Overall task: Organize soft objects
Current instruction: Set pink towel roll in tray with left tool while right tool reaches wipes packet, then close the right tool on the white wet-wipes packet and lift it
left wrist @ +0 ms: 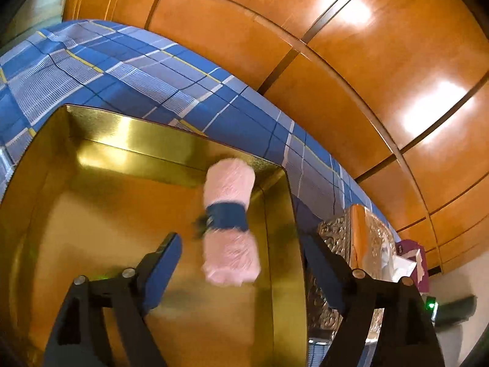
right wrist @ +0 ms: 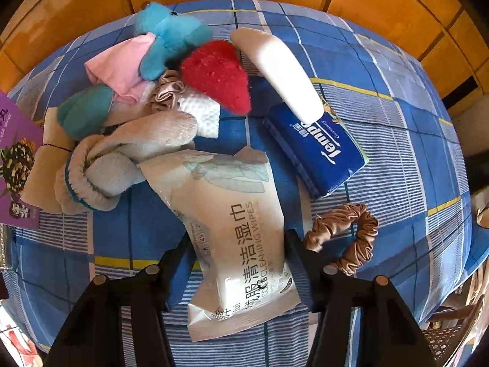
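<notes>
In the left wrist view a pink fluffy towel roll [left wrist: 229, 220] with a dark blue band is blurred over the inside of a gold box [left wrist: 91, 202]. It lies just beyond my left gripper [left wrist: 240, 238], whose fingers stand wide apart and do not touch it. In the right wrist view a white pack of cleaning wipes [right wrist: 238, 214] lies flat on the blue checked cloth [right wrist: 397, 153]. My right gripper [right wrist: 237, 236] points down over it, one finger close to each long edge; the pack is not squeezed.
Behind the wipes lie a blue Tempo tissue pack [right wrist: 318, 153], a white soft pad [right wrist: 281, 67], a red strawberry plush [right wrist: 217, 73], a blue plush [right wrist: 171, 36], a pink cloth [right wrist: 119, 67] and a beige sock [right wrist: 122, 159]. A brown scrunchie [right wrist: 345, 235] lies right of my finger. An ornate silver box [left wrist: 336, 238] stands beside the gold one.
</notes>
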`<act>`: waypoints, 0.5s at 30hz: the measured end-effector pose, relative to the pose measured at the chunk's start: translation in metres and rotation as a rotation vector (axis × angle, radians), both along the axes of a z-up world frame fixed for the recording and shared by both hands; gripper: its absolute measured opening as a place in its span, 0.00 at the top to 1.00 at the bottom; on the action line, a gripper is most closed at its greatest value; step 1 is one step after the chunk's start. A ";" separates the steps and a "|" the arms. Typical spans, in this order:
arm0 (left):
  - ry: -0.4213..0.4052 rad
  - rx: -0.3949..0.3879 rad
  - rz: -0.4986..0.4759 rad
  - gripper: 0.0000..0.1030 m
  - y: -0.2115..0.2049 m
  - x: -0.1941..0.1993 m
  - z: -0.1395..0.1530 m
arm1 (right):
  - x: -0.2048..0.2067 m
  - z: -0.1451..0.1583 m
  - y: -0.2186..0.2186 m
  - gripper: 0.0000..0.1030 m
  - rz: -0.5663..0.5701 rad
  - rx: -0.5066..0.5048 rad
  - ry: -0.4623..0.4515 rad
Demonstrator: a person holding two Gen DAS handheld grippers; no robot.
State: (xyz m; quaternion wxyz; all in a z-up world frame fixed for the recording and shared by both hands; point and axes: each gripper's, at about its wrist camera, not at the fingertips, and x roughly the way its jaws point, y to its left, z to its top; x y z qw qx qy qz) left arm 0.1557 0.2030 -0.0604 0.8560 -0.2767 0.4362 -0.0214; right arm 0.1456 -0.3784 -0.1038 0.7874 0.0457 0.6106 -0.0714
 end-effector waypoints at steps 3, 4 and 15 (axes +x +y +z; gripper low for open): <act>0.008 0.046 -0.034 0.19 -0.006 -0.014 -0.002 | -0.005 0.002 0.007 0.50 0.007 -0.032 -0.014; 0.008 0.078 -0.047 0.19 -0.009 -0.022 -0.003 | -0.006 0.003 0.008 0.51 0.005 -0.035 -0.015; -0.041 0.173 -0.118 0.19 -0.025 -0.080 -0.004 | -0.038 0.038 0.012 0.54 -0.007 0.127 -0.094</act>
